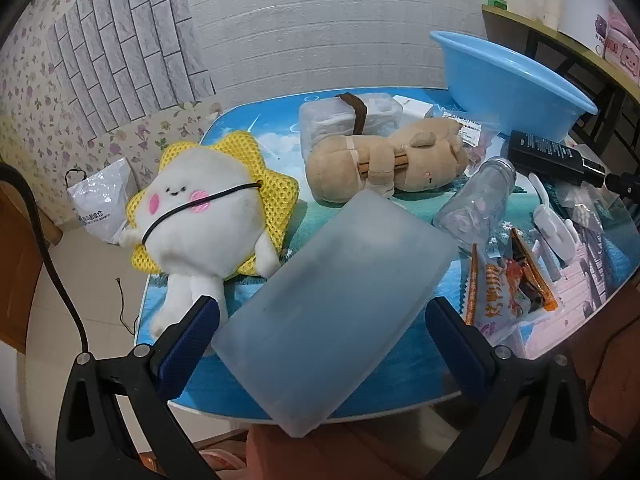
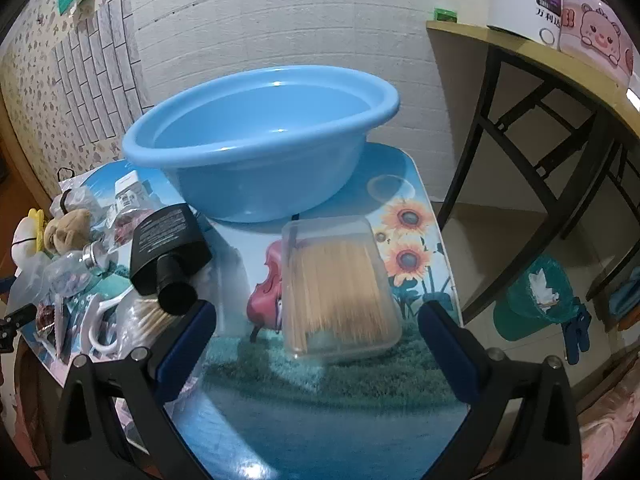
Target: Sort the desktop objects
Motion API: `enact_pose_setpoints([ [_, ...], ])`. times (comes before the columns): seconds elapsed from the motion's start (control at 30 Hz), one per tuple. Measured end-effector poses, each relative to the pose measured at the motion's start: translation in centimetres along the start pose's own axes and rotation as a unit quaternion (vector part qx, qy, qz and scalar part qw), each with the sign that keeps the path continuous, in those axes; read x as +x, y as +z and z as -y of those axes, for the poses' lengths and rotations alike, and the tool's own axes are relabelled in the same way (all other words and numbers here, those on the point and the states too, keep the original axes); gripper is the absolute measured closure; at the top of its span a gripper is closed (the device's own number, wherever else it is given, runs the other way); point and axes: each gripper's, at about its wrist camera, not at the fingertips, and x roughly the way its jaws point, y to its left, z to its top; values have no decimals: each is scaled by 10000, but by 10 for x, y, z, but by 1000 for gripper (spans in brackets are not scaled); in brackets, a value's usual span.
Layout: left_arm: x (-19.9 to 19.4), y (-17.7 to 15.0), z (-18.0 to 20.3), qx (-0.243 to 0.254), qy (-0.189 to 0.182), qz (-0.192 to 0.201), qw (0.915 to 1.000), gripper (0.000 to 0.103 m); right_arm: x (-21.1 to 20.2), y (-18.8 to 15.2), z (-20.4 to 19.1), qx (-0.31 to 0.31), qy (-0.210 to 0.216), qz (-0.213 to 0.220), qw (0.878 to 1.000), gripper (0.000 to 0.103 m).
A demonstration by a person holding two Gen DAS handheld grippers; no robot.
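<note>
Both jaws gape wide; blue basin (image 2: 260,140) empty, clear box (image 2: 340,292) holds wooden sticks (image 2: 336,284).

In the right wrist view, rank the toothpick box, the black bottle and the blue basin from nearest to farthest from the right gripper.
1. Toothpick box: just ahead of the open right gripper, between its fingers' line.
2. Black bottle: ahead, to the left.
3. Blue basin: farthest back, by the wall.

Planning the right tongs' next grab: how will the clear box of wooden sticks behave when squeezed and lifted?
The clear box looks thin-walled, so it may flex under the pads. Its smooth plastic could slip. The sticks lie loose inside and would probably shift if it tilts. It seems light for its size.
</note>
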Motion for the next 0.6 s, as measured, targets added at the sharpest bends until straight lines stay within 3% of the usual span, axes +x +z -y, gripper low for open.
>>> enact_pose_setpoints([
  [0.07, 0, 0, 1, 19, -25, -6, 10000, 0, 5, 1, 1, 27, 64, -23, 10000, 1],
  [0.23, -9, -3, 7, 103, -482, 6, 9988, 0, 15, 2, 0, -50, 29, -98, 9999, 5],
  [0.43, -15, -9, 29, 354, -847, -40, 9958, 1, 22, 4, 2, -64, 81, -171, 9998, 33],
  [0.47, -16, -10, 32, 372, -886, -37, 9954, 2, 21, 4, 3, -62, 64, -164, 9998, 42],
  [0.6, -16, -13, 40, 428, -923, -101, 9948, 17, 18, 1, 3, -113, 124, -198, 9997, 42],
])
